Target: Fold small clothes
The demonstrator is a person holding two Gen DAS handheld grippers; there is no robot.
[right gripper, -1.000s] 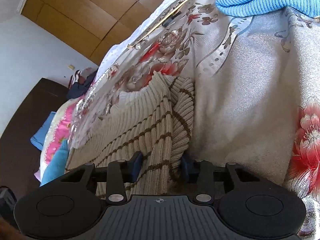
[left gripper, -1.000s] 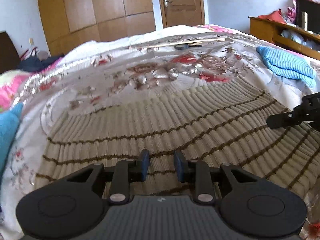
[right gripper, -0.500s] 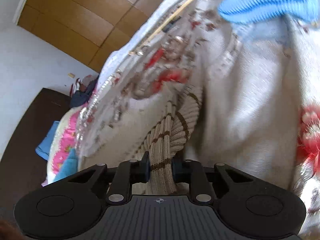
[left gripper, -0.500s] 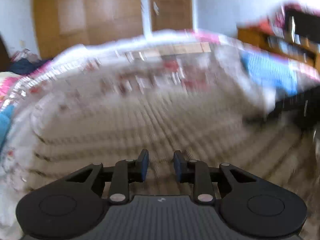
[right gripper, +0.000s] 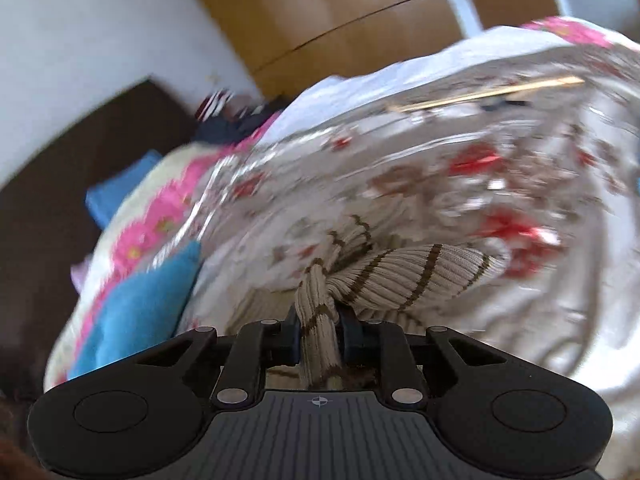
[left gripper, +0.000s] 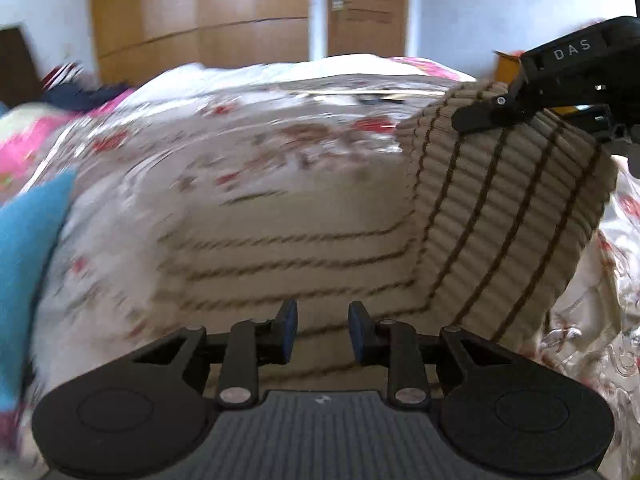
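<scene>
right hand-held gripper (right gripper: 319, 334) – just closed, clamping ribbed beige sweater (left gripper: 504, 216) | left hand-held gripper (left gripper: 322, 330) – parted, empty

1. "DAS" in pale capitals stands on the black housing of the right claw (left gripper: 496, 114), seen at the upper right of the left wrist view (nothing follows those letters).
2. No other text, number or brand can be read in either view; the small marks on the claw bodies are symbols only.
</scene>
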